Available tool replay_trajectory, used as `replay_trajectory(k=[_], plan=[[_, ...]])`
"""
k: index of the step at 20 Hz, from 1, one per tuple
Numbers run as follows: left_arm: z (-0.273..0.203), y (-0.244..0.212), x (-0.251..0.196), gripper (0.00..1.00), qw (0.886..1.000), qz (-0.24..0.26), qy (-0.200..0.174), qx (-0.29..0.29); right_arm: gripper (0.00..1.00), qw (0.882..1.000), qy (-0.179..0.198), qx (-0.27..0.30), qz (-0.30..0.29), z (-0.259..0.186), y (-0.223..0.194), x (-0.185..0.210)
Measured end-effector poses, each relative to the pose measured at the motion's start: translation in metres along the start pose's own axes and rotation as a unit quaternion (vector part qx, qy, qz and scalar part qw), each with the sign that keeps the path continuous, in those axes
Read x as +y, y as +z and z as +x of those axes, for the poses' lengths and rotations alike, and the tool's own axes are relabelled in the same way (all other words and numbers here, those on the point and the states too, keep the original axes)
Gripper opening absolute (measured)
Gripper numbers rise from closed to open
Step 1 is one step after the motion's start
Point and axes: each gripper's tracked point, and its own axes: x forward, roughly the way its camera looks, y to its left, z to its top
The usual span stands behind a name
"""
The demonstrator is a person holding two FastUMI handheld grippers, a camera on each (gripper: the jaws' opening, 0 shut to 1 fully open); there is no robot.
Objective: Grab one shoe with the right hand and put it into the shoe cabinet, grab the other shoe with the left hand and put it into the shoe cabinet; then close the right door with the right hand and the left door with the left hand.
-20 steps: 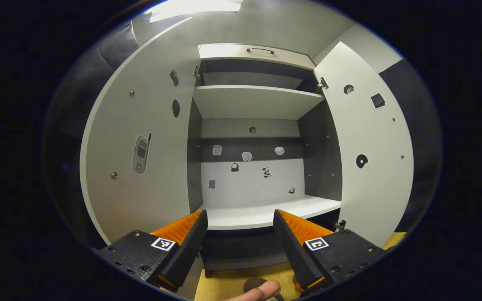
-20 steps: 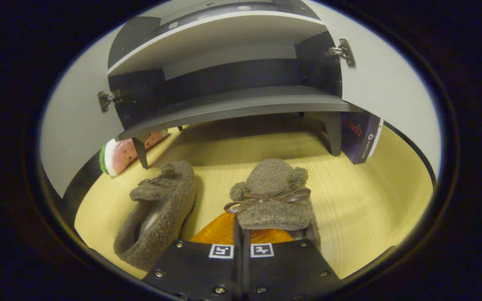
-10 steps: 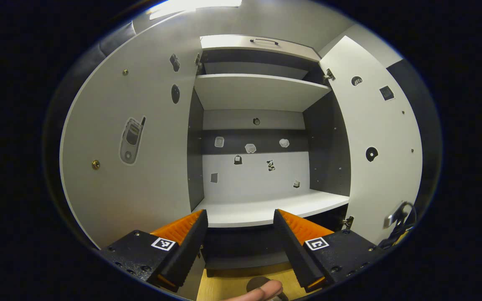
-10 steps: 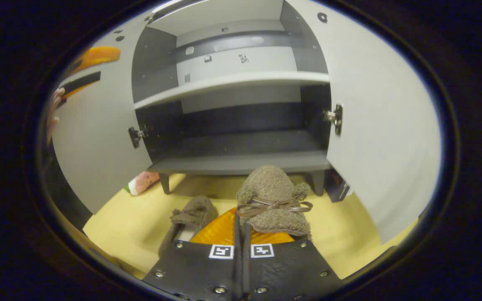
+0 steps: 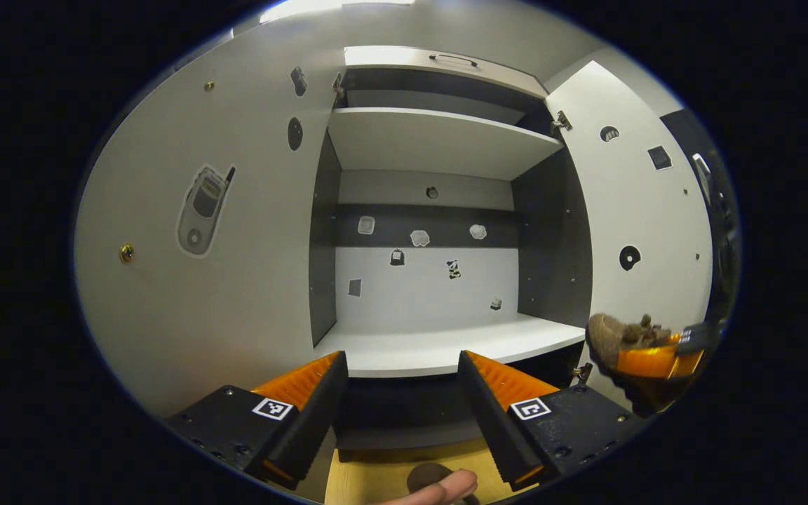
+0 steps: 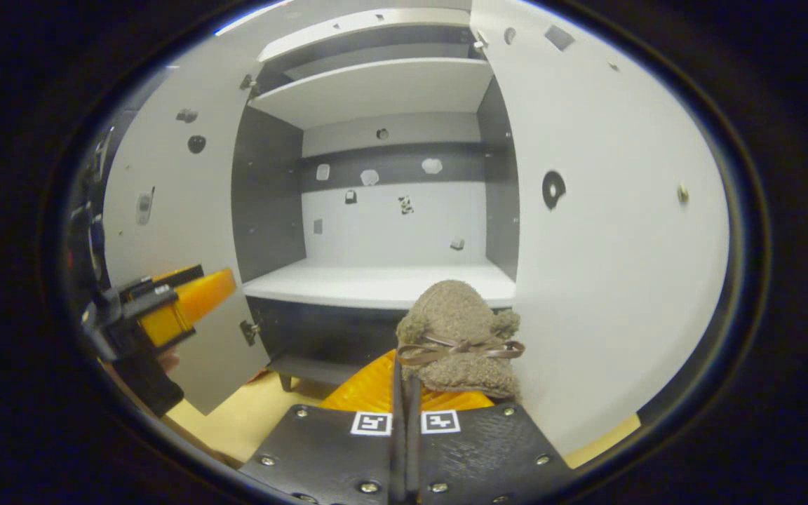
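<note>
A: Two doors of the shoe cabinet stand wide open, the left door and the right door. Do you see where the first shoe is?

B: Yes. In the right gripper view, the brown fuzzy shoe with a thin bow is up in the air, in front of the cabinet and about level with the white middle shelf. It is not yet inside. The right gripper pinches it; the two fingers are pressed nearly together, with the edge of the shoe between them.

A: And in the left gripper view?

B: That same shoe appears just in front of the lower part of the right door, held by the right gripper.

A: What about the left gripper?

B: The left gripper is spread wide and holds nothing. It faces the cabinet opening, in front of the middle shelf. In the right gripper view, it is beside the left door.

A: Is the other shoe visible?

B: Only perhaps. Below the cabinet, on the yellow floor, there is a small dark round thing beside a fingertip. I cannot tell if it is the second shoe.

A: And inside the cabinet?

B: Small stickers are on the back wall, and the upper shelf is white too.
</note>
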Motion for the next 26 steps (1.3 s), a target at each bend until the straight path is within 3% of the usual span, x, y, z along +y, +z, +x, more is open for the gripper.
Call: replay_trajectory(k=[5,8,13,20,26], plan=[[0.007,-0.005,0.000,0.96,1.000,-0.025,-0.007,0.010,0.01,0.999,-0.015,-0.028,-0.037,0.038,0.078,0.002],[0.008,-0.009,0.001,0.96,1.000,-0.023,0.002,0.015,0.01,0.998,-0.002,-0.030,-0.046,0.070,0.115,0.015],[0.006,-0.006,-0.004,0.96,1.000,-0.021,-0.009,0.009,0.02,0.996,-0.003,-0.009,-0.092,0.146,0.146,0.030],[0.009,-0.006,0.005,0.96,1.000,-0.019,0.005,0.007,0.02,0.984,-0.047,0.081,-0.150,0.255,0.098,0.007],[0.014,-0.012,0.002,0.96,1.000,-0.012,0.006,0.014,0.02,0.977,-0.072,0.128,-0.153,0.298,0.065,-0.022]])
